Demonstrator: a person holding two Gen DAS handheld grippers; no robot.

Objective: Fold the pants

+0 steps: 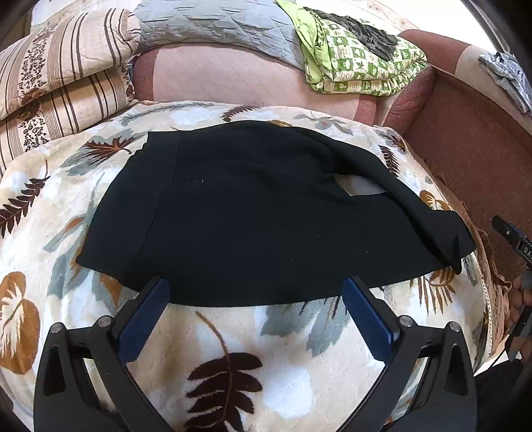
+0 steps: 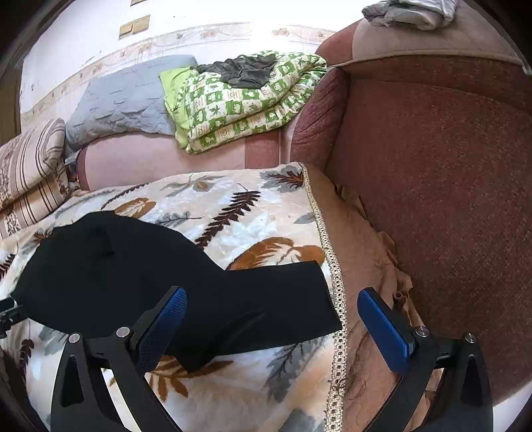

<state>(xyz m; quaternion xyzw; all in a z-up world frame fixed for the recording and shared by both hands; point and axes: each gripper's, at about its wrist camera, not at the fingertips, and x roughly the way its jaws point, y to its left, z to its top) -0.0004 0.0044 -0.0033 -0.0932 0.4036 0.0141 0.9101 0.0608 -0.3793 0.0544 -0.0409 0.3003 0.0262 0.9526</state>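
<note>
the black pants [image 1: 252, 212] are lying folded into a wide, flat bundle on a fleecy leaf-print blanket [image 1: 252, 335] that is covering the bed or sofa seat. in the left wrist view a pale patch is showing at a gap in the fabric toward the right of the bundle, and one dark end is trailing off toward the blanket's right edge. in the right wrist view that end is reaching almost to the blanket's braided trim [image 2: 335, 299].

the left hand-held gripper [image 1: 254, 292] is hovering at the near edge of the pants with its blue-padded fingers spread wide, grasping nothing. the right hand-held gripper [image 2: 272, 302] is likewise released, its fingers standing apart on either side of the trailing end and the trim.

around the blanket, a reddish-brown sofa arm [image 2: 432, 172] is rising on the right, with grey cloth [image 2: 409, 11] bunched on top. at the far side a green checked quilt [image 1: 359, 63] is sitting folded with a dark garment [image 1: 362, 31] on it, beside a grey quilted cover [image 1: 212, 20]. striped cushions [image 1: 56, 76] are stacking at the far left.
</note>
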